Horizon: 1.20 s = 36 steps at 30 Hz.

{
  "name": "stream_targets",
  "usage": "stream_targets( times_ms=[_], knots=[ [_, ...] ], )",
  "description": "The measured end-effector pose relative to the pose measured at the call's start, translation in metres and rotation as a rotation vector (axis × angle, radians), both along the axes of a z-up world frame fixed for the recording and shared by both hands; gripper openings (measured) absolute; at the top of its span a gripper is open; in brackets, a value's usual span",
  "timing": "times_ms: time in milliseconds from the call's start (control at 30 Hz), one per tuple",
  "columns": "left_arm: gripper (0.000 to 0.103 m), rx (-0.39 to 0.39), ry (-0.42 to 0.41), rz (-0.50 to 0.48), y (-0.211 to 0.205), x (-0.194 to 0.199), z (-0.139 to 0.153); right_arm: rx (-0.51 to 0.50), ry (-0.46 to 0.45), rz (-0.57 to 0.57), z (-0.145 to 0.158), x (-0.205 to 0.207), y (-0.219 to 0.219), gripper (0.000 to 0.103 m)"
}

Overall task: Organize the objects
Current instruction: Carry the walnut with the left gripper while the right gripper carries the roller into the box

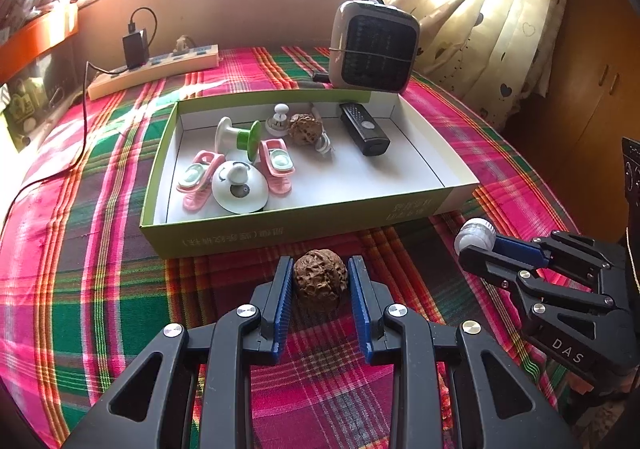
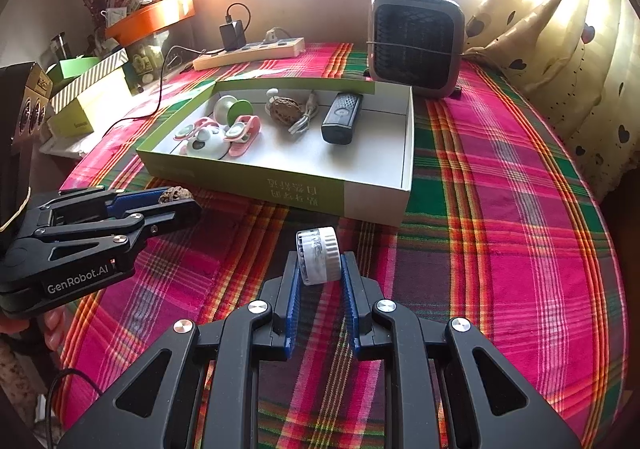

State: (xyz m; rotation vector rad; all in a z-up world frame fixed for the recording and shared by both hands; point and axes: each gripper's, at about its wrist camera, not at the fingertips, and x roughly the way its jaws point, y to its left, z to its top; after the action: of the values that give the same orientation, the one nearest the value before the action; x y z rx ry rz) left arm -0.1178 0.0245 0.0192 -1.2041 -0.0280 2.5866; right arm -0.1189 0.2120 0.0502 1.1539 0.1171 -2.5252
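My left gripper is shut on a brown wrinkled walnut, held just in front of the green box's near wall. From the right wrist view the same walnut peeks out between the left gripper's fingers. My right gripper is shut on a small clear container with a white cap; the left wrist view shows that container at the right, near the box's front corner. Inside the box lie a second walnut, pink clips, a white dome, a green-and-white spool and a black remote.
A small heater stands behind the box, and a power strip with a charger lies at the back left. The plaid cloth stretches out to the right of the box. Boxes and clutter crowd the left edge; a curtain hangs at the right.
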Motion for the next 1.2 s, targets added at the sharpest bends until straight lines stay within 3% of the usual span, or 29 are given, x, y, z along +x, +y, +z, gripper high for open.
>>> stream_targets(
  times_ms=[667, 1200],
  knots=[
    [0.025, 0.006, 0.061, -0.015, 0.005, -0.015, 0.026, -0.015, 0.081, 0.010, 0.036, -0.021, -0.004, 0.020],
    [0.025, 0.029, 0.045, -0.042, 0.018, -0.053, 0.022, 0.027, 0.038, -0.016, 0.035, -0.081, -0.008, 0.020]
  ],
)
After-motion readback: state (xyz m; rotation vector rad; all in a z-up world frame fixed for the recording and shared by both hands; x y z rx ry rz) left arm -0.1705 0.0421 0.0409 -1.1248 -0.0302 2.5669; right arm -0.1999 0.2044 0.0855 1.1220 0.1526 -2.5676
